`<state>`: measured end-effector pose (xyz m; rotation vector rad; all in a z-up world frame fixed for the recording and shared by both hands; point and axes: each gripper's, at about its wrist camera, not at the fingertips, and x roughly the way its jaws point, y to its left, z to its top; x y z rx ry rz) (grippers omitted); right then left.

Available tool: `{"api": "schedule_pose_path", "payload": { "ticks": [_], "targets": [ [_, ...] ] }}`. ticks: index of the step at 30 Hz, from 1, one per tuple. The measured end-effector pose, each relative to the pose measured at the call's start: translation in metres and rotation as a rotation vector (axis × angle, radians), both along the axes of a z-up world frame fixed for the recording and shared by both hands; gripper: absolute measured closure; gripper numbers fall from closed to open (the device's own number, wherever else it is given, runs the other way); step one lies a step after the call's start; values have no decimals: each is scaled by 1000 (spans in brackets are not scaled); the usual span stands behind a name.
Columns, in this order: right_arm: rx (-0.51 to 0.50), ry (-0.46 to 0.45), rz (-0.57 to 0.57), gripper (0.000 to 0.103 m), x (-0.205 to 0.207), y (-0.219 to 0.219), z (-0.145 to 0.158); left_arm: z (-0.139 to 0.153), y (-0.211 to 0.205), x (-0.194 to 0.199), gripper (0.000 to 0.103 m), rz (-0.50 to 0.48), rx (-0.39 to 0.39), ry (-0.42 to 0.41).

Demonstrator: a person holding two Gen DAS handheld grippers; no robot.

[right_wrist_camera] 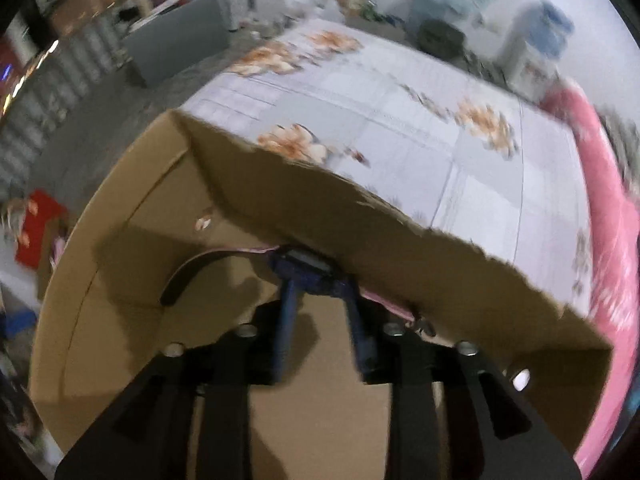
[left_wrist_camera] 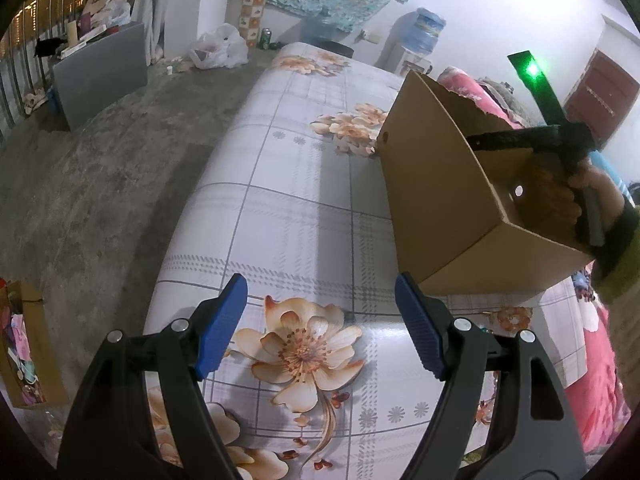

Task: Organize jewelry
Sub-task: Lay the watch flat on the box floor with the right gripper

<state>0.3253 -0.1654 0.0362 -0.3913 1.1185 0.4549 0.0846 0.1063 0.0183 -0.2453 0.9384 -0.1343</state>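
- The left gripper (left_wrist_camera: 320, 320) is held with its blue-padded jaws spread wide and nothing between them, above the near end of a table covered by a flowered oilcloth (left_wrist_camera: 304, 208).
- An open cardboard box (left_wrist_camera: 444, 200) is seen tilted above the table's right edge, its lower corner close to the cloth.
- The right gripper (right_wrist_camera: 320, 280), gripped by a person's hand (left_wrist_camera: 576, 196), is reached down inside the box; its jaws stand parted around a small dark piece at the foot of the torn far wall, though the blur hides whether the pads press on it.
- A curved black band (right_wrist_camera: 192, 272) lies on the box floor beside it.
- A water dispenser (left_wrist_camera: 424, 36) is seen beyond the table's far end.
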Motion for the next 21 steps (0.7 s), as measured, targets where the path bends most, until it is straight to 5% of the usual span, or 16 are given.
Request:
{"api": "schedule_pose_path", "payload": {
  "ticks": [4, 11, 12, 15, 21],
  "targets": [
    [-153, -103, 145, 57, -13, 17, -7, -2, 0, 1, 31, 0, -4, 6],
    [-183, -39, 144, 58, 0, 14, -31, -4, 0, 1, 31, 0, -2, 6],
    [-181, -26, 138, 65, 1, 13, -35, -4, 0, 1, 31, 0, 0, 7],
    [-139, 42, 125, 84, 3, 8, -39, -5, 1, 1, 31, 5, -3, 8],
    [95, 277, 93, 97, 9, -14, -23, -10, 4, 2, 31, 10, -9, 19]
  ]
}}
